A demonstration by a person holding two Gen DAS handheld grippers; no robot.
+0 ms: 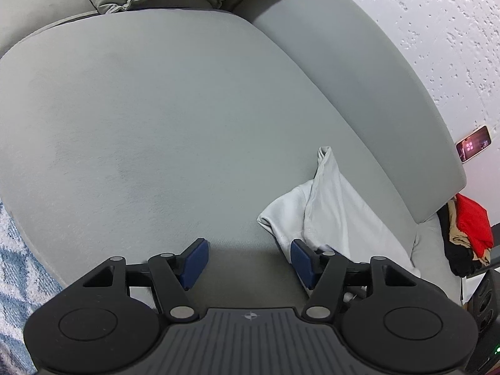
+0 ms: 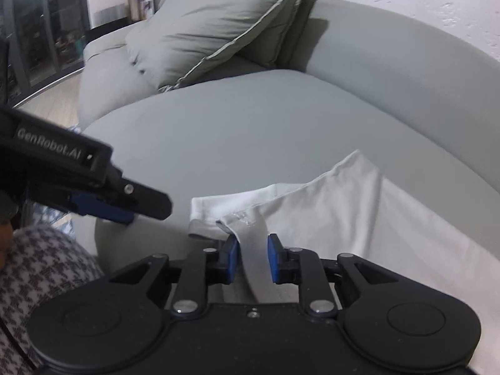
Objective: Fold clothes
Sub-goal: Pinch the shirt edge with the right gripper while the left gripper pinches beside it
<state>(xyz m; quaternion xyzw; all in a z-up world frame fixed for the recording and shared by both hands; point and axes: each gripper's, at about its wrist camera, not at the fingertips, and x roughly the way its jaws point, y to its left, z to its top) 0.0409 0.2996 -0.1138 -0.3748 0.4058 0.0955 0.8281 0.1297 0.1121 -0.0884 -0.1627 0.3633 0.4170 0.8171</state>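
A white garment [image 1: 337,215] lies crumpled on the grey sofa seat [image 1: 172,125], near the backrest. My left gripper [image 1: 250,262] hovers open over bare seat at the garment's left edge. Its right pad [image 1: 301,262] is beside the cloth and nothing is between the jaws. In the right wrist view the same garment [image 2: 343,218] spreads to the right, and a raised fold of it fills the gap between the blue pads of my right gripper [image 2: 253,257], which is shut on it. The left gripper [image 2: 125,215] shows there too, reaching in from the left.
Grey pillows [image 2: 212,31] lean at the far end of the sofa. The backrest [image 1: 359,93] runs along a white textured wall. A pile of red, black and tan clothes [image 1: 468,234] sits at the right. A blue-white rug [image 1: 18,265] lies below the seat's front edge. Houndstooth fabric [image 2: 47,268] is close at lower left.
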